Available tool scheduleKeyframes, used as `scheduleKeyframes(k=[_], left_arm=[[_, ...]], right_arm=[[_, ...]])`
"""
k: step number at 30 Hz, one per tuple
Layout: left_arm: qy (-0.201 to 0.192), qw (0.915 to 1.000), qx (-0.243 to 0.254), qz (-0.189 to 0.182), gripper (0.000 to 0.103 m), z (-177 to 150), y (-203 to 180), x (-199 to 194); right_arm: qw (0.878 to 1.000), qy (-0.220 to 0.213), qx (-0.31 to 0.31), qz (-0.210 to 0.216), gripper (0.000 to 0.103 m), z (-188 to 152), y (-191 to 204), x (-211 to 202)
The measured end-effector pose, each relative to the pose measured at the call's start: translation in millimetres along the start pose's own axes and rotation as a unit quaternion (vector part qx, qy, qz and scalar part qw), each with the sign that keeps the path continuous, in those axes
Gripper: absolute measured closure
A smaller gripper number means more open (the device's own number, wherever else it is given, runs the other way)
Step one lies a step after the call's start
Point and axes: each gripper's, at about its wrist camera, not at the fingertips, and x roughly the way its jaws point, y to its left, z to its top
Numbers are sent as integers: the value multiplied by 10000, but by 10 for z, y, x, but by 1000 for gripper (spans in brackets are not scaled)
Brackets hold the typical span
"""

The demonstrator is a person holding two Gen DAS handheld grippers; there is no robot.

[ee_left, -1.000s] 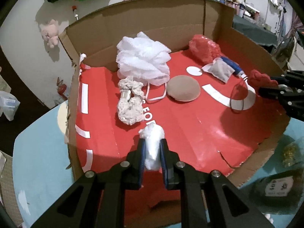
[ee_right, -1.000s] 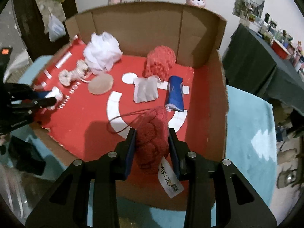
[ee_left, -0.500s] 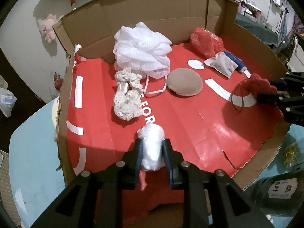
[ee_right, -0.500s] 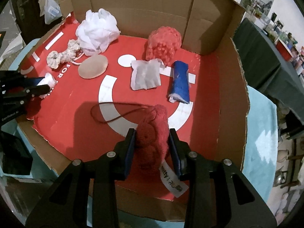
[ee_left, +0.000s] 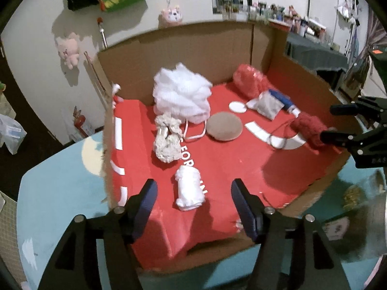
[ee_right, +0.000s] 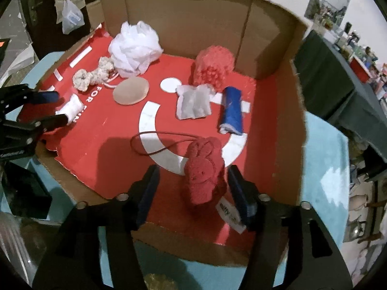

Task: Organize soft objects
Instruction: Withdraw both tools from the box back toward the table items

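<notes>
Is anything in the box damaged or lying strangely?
Yes. The cardboard box has a torn, ragged front edge. The red plush's thin cord sprawls loose across the floor. The other soft things lie tidy.

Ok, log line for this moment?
left gripper: opening, white roll released | right gripper: opening, red plush bunny released | both in red-lined cardboard box

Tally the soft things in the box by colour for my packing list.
White: 3, the bath puff, the pouch, the small roll
Red: 2, the knit lump, the bunny toy
Beige: 2, the crochet piece, the round pad
Blue: 1, the roll
Total: 8
</notes>
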Motion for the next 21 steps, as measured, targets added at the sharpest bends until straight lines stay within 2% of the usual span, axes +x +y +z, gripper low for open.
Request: scheduleKeyframes(k=[3, 7, 9, 11, 12, 15, 20, 21], left_arm=[[-247, 9997, -89, 21, 32, -52, -38, -239], [-647, 9977, -141, 115, 18, -130, -123, -598], [-887, 9958, -175, 135, 15, -175, -188, -804], [-1108, 9935, -230, 150, 8, -223, -251, -1009], [-1264, 9915, -265, 154, 7, -267, -296, -1143], [-1592, 9867, -290, 176, 3, -391, -412, -1413], [-1904, 9808, -357, 204, 0, -613, -596, -1699], [-1970, 9795, -382, 187, 0, -671, -633, -1746]], right_arm=[[9998, -182, 71, -29, 31, -21, -29, -158], [9987, -441, 246, -20, 31, -89, -65, -431], [9977, -605, 309, -10, 31, -110, -98, -567], [9963, -780, 360, 28, 28, -158, -87, -735], [9954, -884, 376, 49, 24, -194, -70, -835], [9917, -1238, 360, 19, 24, -343, 19, -1144], [9852, -1684, 311, 99, 21, -635, 189, -1585], [9827, -1816, 326, 146, 17, -714, 226, -1682]])
